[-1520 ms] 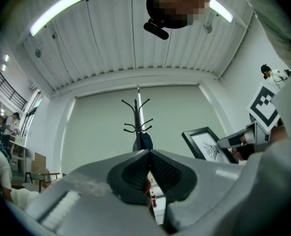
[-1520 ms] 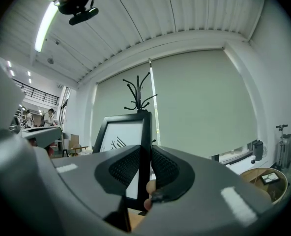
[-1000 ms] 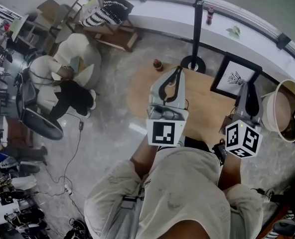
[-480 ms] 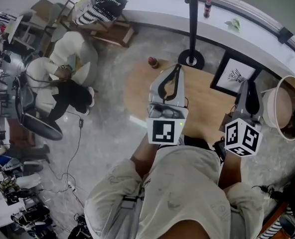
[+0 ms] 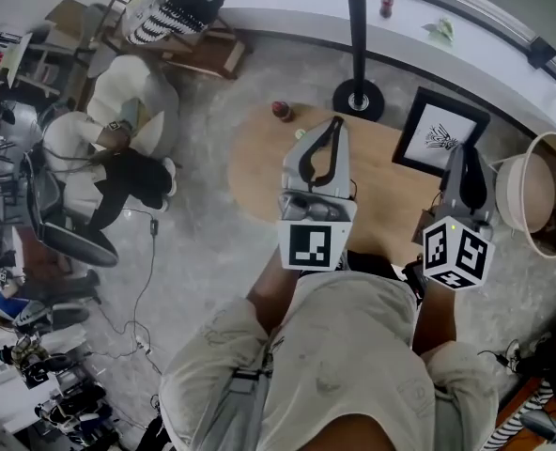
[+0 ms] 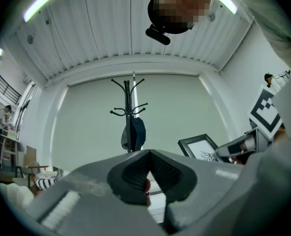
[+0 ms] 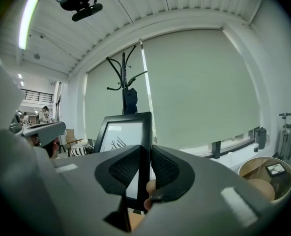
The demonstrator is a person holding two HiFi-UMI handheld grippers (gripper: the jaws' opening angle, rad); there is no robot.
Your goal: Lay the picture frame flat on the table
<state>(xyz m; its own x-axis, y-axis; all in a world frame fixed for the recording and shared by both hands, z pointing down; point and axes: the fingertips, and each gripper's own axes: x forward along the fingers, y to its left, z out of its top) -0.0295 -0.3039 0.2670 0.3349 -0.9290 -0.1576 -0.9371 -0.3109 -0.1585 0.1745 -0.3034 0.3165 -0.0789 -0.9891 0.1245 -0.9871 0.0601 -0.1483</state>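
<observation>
Round wooden counter [image 5: 259, 158]: black picture frame [image 7: 121, 132] pinched between right fingers [image 7: 169, 170]; left fingers [image 6: 171, 173] closed, empty. The thin edge could slip and slam.

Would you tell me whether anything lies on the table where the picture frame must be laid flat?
Nothing visible does: the round wooden table is bare beside the black picture frame; only the left tongs hover over it.

picture frame [image 5: 440, 130] on table [image 5: 259, 163] | right gripper [image 5: 466, 158] at its right edge
</observation>
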